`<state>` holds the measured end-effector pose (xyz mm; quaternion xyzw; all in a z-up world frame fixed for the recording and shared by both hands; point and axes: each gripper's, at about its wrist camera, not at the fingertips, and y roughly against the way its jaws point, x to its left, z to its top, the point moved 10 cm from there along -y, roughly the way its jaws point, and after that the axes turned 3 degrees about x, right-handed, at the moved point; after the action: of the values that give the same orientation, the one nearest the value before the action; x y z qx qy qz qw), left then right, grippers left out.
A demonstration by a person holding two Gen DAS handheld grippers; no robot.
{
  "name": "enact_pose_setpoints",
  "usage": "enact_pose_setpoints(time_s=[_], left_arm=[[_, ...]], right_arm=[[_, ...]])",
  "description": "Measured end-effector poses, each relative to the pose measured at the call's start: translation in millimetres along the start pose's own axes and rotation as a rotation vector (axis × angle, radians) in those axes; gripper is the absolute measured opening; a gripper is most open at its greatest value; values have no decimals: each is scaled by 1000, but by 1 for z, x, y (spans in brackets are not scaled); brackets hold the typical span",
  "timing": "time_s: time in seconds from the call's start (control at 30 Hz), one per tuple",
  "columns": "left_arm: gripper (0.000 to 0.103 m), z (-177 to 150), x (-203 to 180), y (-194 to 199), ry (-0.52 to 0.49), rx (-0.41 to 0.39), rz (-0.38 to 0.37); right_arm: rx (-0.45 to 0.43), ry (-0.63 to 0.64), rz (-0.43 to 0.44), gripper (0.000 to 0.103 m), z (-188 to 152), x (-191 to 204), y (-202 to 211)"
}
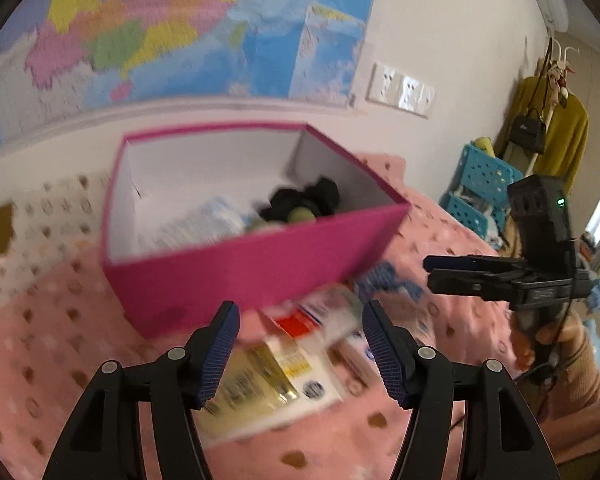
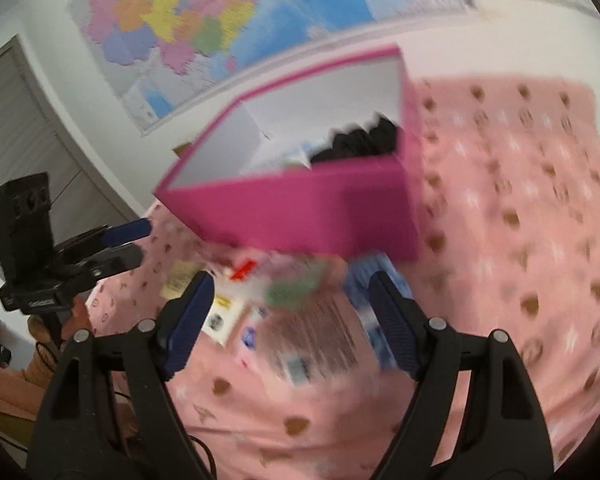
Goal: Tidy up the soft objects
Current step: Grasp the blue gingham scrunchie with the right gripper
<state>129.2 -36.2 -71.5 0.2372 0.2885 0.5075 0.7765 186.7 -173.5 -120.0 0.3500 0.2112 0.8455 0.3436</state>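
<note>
On the pink blanket (image 1: 60, 320) we see a magenta box (image 1: 236, 272) standing open, its white inside holding a dark bundle of soft things (image 1: 304, 200) toward the right end and a pale packet (image 1: 208, 220) beside it. Just in front of the box, a heap of flat packets (image 1: 284, 364) lies on the blanket; both views are smeared by motion, so we can read little more than a red patch and a gold one, and we think a blue-patterned piece (image 1: 384, 280) lies at the heap's right edge. Our left gripper (image 1: 300, 344) hangs over this heap with its fingers (image 1: 216, 352) spread wide, nothing between them. Our right gripper (image 2: 290, 322) hovers over the same heap from the other side, likewise wide apart and empty. From each wrist we see the other tool off to the side, well apart. Behind the box, a coloured map (image 1: 160, 28) covers the wall, and blue crates (image 1: 480, 188) stand by a coat rack (image 1: 552, 104) at the far right
</note>
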Motion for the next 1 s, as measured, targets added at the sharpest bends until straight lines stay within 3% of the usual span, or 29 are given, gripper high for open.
enact_pose_setpoints(time_s=[0.17, 0.37, 0.4, 0.5, 0.6, 0.67, 1.0], left_arm=[[65, -20, -19, -17, 25, 54, -84], [65, -32, -48, -37, -3, 105, -141], [65, -33, -51, -38, -8, 110, -144], [65, -34, -60, -46, -12, 130, -161], [65, -34, -62, -50, -11, 141, -166], [65, -34, -62, -51, -11, 144, -167], [65, -26, -67, -55, -26, 141, -171]], right_arm=[[8, -67, -13, 80, -16, -21, 1], [-5, -87, -59, 79, -9, -41, -2], [1, -90, -63, 76, -9, -44, -5], [35, -121, -60, 54, -13, -58, -17], [31, -159, -11, 38, -17, -62, -20], [22, -144, 8, 12, -17, -59, -16], [-97, -44, -6, 6, 11, -33, 29]])
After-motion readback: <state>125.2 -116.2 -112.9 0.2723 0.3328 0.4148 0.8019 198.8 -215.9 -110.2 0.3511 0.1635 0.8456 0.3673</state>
